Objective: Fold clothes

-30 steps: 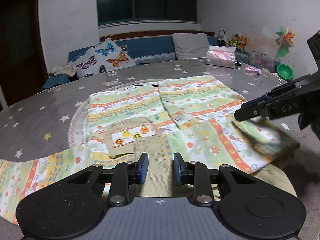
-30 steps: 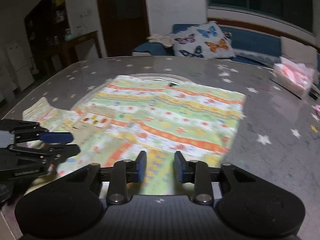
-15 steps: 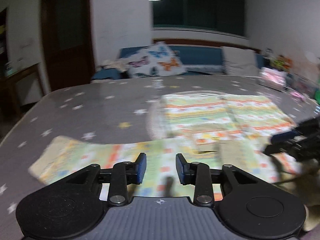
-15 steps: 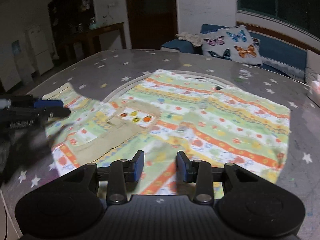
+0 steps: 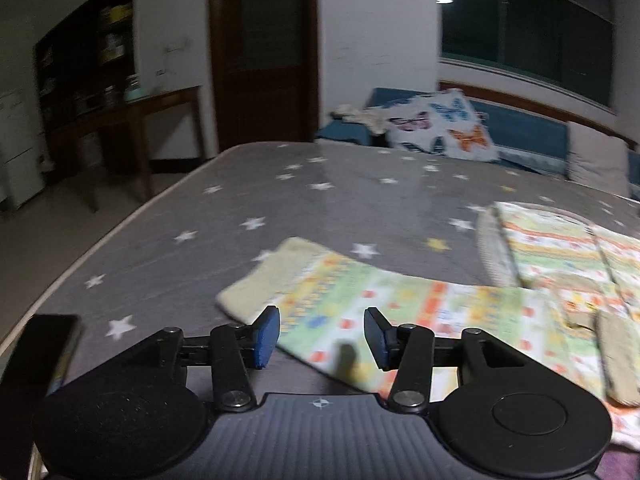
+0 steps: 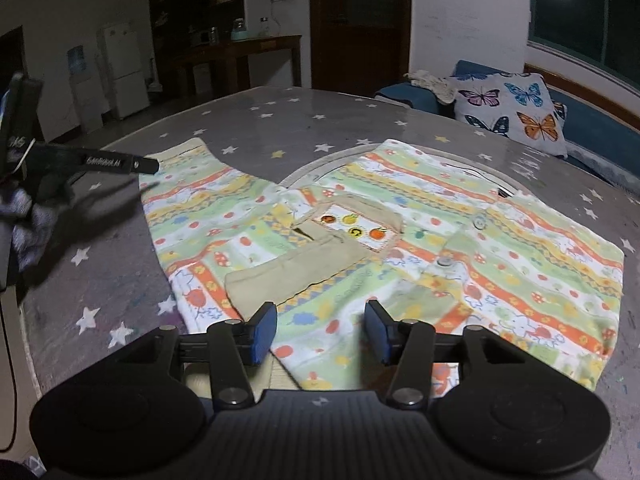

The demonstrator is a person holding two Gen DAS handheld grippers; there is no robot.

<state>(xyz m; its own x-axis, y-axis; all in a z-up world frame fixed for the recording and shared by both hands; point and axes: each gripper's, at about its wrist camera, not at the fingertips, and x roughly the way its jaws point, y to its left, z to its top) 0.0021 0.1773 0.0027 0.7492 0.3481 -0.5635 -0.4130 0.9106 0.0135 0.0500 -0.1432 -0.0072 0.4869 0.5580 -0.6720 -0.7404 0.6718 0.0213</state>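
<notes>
A child's patterned shirt point(image 6: 400, 236) in green, orange and white lies flat on the grey star-print table, beige collar toward me. Its left sleeve point(image 5: 360, 296) stretches out, ending in a beige cuff point(image 5: 264, 276). My left gripper point(image 5: 322, 334) hovers over that sleeve near the cuff; its jaws are opening with nothing pressed between them. It also shows as a dark arm point(image 6: 120, 162) at the left of the right wrist view, above the sleeve. My right gripper point(image 6: 320, 332) hangs over the shirt's near shoulder by the collar point(image 6: 296, 268), its jaws opening, holding nothing.
The grey table point(image 5: 280, 200) has a round inset point(image 6: 312, 168) under the shirt. A dark phone-like slab point(image 5: 36, 356) lies at the near left corner. A blue sofa with a butterfly cushion point(image 6: 512, 108) stands behind, and a wooden side table point(image 5: 132, 116) at the left.
My left gripper swung left from the collar to the outstretched sleeve near its cuff. My right gripper shifted left toward the collar. Both pairs of jaws have widened.
</notes>
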